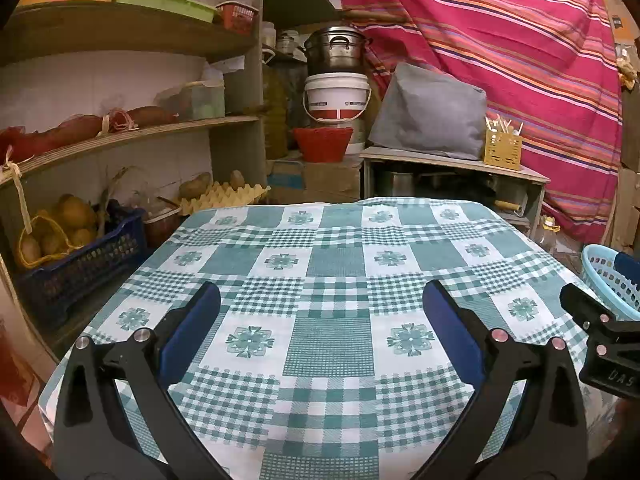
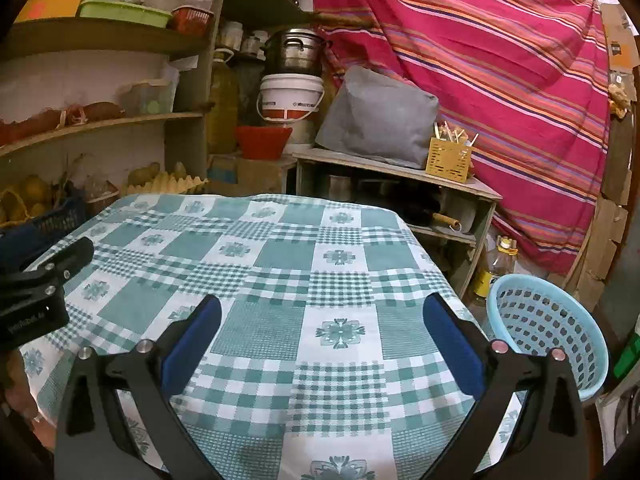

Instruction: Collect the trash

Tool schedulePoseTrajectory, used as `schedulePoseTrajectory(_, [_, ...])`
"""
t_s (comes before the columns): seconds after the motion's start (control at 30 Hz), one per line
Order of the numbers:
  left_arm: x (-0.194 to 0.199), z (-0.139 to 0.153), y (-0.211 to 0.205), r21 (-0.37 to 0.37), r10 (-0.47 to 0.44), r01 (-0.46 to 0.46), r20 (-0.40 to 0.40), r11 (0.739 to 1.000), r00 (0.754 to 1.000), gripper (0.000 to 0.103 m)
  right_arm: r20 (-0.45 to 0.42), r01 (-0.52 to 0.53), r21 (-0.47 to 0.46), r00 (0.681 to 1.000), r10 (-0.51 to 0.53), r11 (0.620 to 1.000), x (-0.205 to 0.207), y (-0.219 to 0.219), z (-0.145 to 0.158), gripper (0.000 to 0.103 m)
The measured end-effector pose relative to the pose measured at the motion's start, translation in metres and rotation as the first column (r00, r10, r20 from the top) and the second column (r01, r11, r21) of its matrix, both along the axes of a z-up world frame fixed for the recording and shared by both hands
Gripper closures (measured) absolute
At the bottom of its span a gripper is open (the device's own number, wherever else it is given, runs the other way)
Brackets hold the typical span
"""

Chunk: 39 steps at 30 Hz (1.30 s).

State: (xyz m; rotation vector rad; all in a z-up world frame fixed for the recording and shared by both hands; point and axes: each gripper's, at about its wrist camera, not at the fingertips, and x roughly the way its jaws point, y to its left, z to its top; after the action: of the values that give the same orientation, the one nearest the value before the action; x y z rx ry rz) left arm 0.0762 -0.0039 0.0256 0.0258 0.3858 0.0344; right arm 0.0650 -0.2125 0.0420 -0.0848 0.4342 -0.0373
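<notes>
Two grippers, blue-padded, over a green-checked tablecloth (image 1: 332,264).
Left gripper (image 1: 320,300): fingers spread wide, holding nothing, above the cloth. Right gripper (image 2: 322,308): fingers spread wide, likewise empty. Light blue basket (image 2: 548,328): perforated, just beside the table's right edge, below cloth level. Trash: none discernible on the cloth. Background: shelves (image 1: 132,132), striped red fabric (image 1: 500,40).

Green-and-white checked cloth tablecloth (image 1: 332,264) looks matt, woven. Light-blue perforated plastic basket (image 2: 548,332) is smooth, slightly glossy. Dull grey metal pot (image 1: 335,50) sits on glossy white plastic bucket (image 1: 337,96); striped pink cloth hanging (image 1: 500,40) is matt.
</notes>
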Motion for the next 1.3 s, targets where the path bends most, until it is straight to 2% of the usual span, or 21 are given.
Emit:
schedulePoseTrajectory(0.27, [0.0004,-0.0016,0.0004,0.027,0.02,-0.02,-0.004,0.999,1.0,0.005,-0.003,-0.004,0.001,1.0,0.004,1.0,0.0013,0.0049,-0.0021,0.005])
schedulePoseTrajectory(1.3, [0.0011,0.0003,0.008,0.017,0.032,-0.032,-0.014,0.999,0.999,0.005,-0.013,0.005,0.009,1.0,-0.005,1.0,0.005,0.0029,-0.0044,0.005])
